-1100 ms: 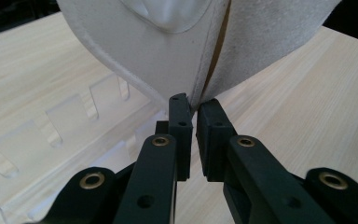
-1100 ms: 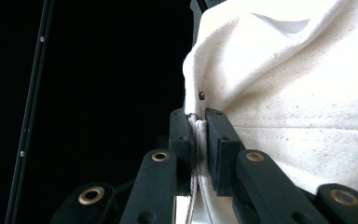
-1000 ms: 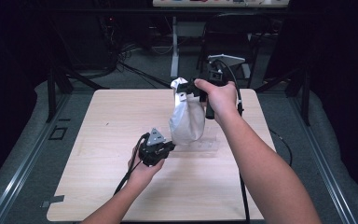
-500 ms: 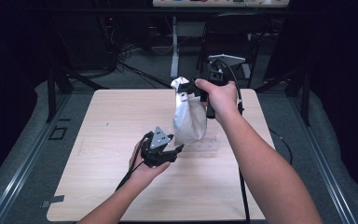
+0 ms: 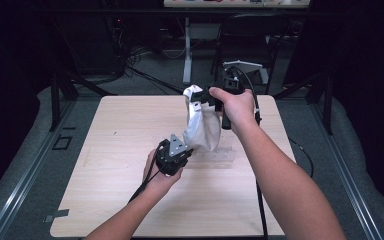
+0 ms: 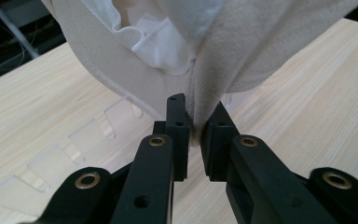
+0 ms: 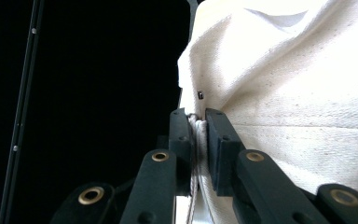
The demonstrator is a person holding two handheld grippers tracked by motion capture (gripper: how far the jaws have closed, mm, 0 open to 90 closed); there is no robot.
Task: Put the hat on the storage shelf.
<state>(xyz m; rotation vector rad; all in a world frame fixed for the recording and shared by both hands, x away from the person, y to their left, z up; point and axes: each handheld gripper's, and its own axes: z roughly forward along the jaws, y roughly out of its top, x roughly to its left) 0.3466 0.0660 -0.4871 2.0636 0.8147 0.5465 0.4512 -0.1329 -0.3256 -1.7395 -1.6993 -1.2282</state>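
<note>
Cream canvas bag hangs above the wooden surface, stretched between both tongs; the right tongs are clamped on its upper hem to lift it, while the left tongs pinch its lower edge, probably to steady or spread it.

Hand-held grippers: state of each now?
Left hand-held gripper: shut on cloth bag's lower edge.
Right hand-held gripper: shut on cloth bag's upper edge.

I see a pale wooden table mid-frame, a clear plastic sheet lying on it, and dark cables at the upper left.
</note>
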